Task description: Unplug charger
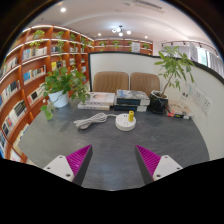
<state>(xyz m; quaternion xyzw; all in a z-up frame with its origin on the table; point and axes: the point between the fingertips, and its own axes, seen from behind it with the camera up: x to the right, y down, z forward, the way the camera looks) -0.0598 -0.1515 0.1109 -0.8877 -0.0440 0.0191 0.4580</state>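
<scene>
While the claw [113, 160] hangs open and empty over the near edge, its two pink pads [78, 160] set well apart, a grey table [110, 150] spreads out ahead of it with bookshelves [30, 65] beyond on the left and two chairs [127, 80] behind the far edge. A leafy plant [66, 84] in a white pot stands far ahead to the left, a taller one [172, 72] in a dark pot far ahead to the right, and a stack of books and boxes [112, 99] lies between them. The charger looks to be the white cable [90, 120] lying loose ahead and a little left of the fingers, beside a small round white dish [125, 121]; whether its plug sits in a socket I cannot tell. It should be light, the cord limp and slippery, so the stiff plug body is the place to grip, not the cord
</scene>
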